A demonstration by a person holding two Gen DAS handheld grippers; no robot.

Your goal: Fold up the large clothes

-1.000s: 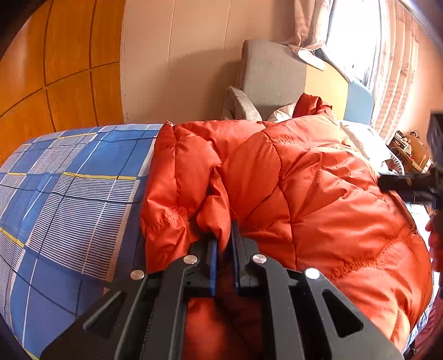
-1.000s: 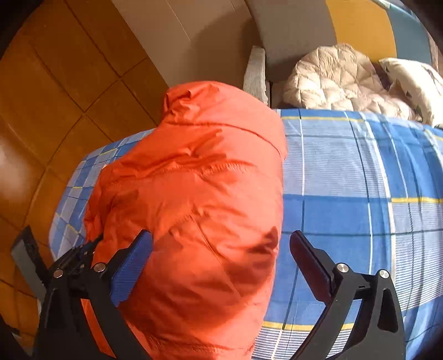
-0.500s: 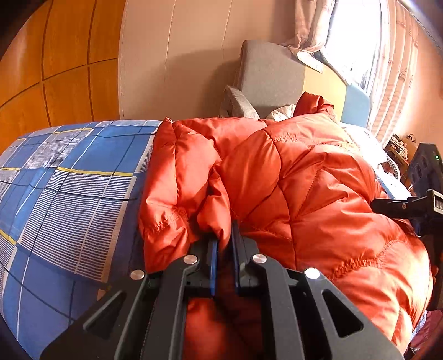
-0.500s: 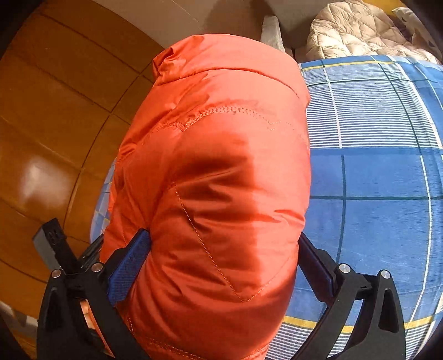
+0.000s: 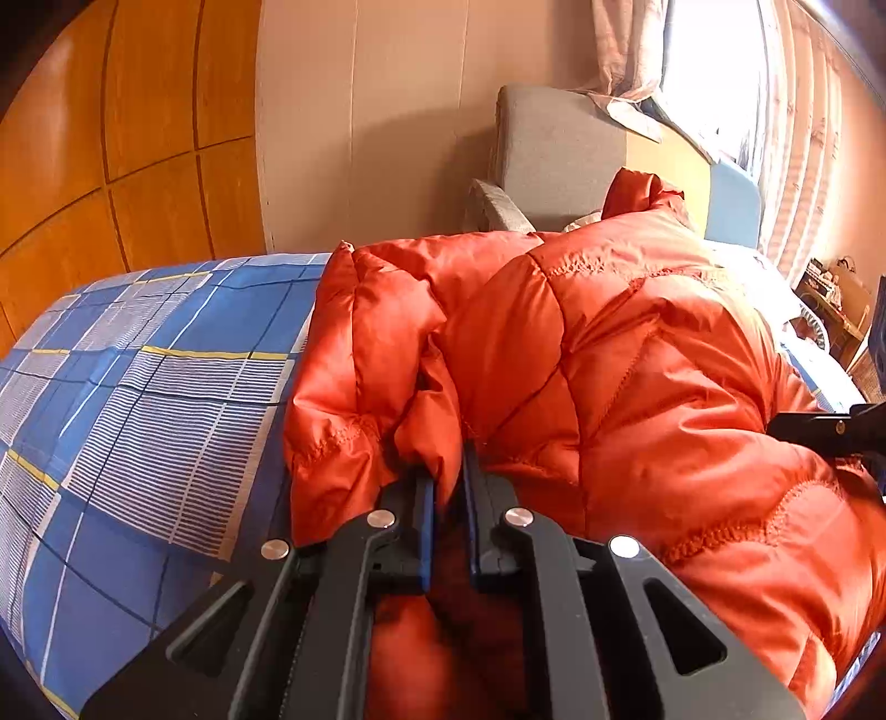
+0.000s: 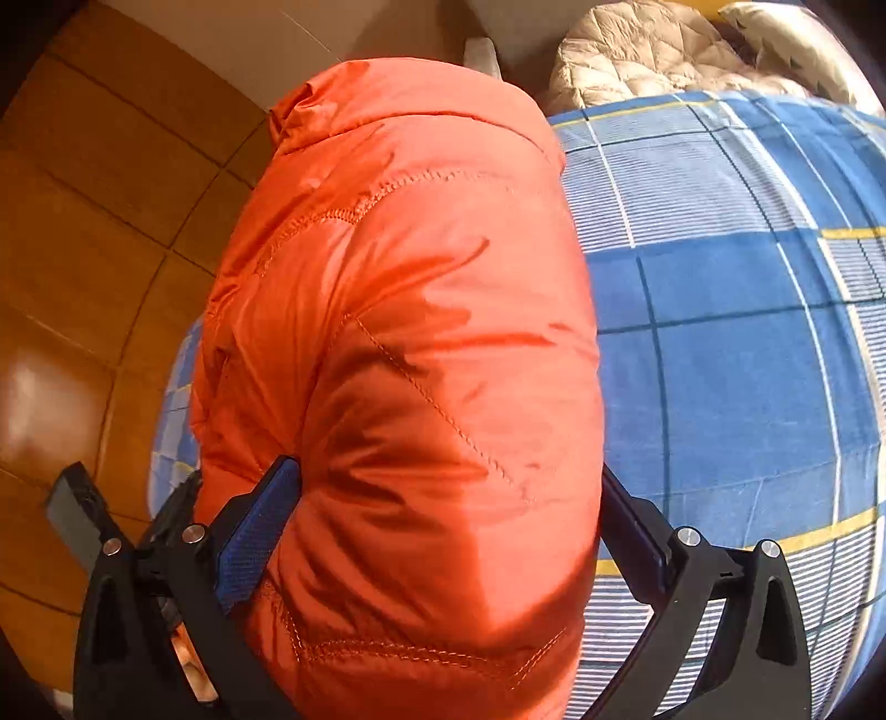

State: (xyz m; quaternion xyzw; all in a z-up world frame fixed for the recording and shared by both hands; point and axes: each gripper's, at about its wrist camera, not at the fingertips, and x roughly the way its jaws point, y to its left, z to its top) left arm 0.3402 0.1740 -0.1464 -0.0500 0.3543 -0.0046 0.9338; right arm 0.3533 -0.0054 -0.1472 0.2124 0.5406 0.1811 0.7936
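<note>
An orange puffer jacket [image 5: 637, 360] lies bunched on a bed with a blue plaid sheet [image 5: 166, 387]. My left gripper [image 5: 447, 471] is shut on a small fold at the jacket's near edge, and the fabric bulges up between the blue pads. In the right wrist view the jacket [image 6: 415, 277] fills the middle. My right gripper [image 6: 443, 487] stands open wide and straddles the jacket's padded end, with a blue pad [image 6: 260, 526] against one side. A black part of the right gripper [image 5: 830, 432] shows at the right edge of the left wrist view.
The plaid sheet [image 6: 747, 332] stretches to the right of the jacket. A grey armchair [image 5: 554, 155] stands beyond the bed, with a beige quilted garment [image 6: 637, 50] on it. Wooden panels [image 5: 111, 138] are on the left and a curtained window [image 5: 803, 138] on the right.
My right gripper has come down over the jacket's end, which now fills the space between its open jaws. The left gripper has kept its hold and stayed in place.
</note>
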